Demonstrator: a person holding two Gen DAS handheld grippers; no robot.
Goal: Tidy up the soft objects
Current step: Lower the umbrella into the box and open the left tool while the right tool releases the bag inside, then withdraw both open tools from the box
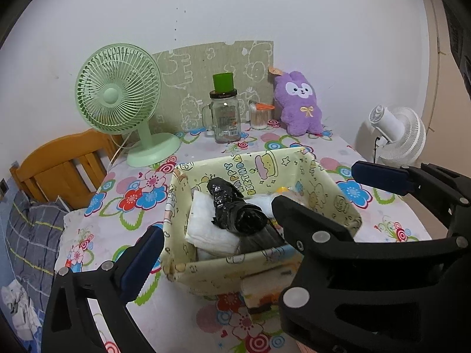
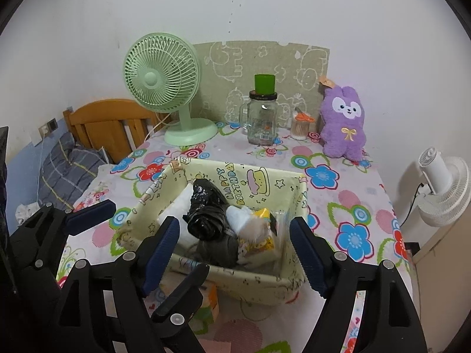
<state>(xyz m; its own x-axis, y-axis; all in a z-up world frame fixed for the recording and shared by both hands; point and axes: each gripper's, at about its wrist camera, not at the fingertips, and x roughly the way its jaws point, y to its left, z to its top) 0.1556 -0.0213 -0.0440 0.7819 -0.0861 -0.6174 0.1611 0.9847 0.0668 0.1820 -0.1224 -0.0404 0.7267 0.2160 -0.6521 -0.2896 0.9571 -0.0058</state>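
My left gripper (image 1: 256, 209) is nearest in the left wrist view, and its jaws stand wide open with nothing between the pads. One blue pad is at about 8 o'clock, the other at about 3 o'clock. My right gripper (image 2: 235, 253) is also open, and its jaws are empty; they hang just in front of the box (image 2: 259, 286), over its near wall. In the left wrist view a black finger of my right gripper crosses the near right corner of the box.

The box is pale yellow with cartoon print, and it stands on the desk (image 2: 347, 203), which has a flower cloth. Inside the box lie the soft things: a black plastic roll (image 2: 206, 214) in the middle, white folded cloth (image 1: 206, 223) at its 9 o'clock, a grey bundle (image 2: 217, 248) under it, and small light items (image 2: 250, 223) at its 3 o'clock, which I cannot name.

Farther, at 11 o'clock from the box, stands a green fan (image 2: 162, 76). At 12 o'clock is a glass jar (image 2: 262, 117) with a green cap, and at 1 o'clock a purple plush toy (image 2: 343, 123) leans at the wall. A white fan (image 2: 441, 185) stands beside the desk at 3 o'clock.
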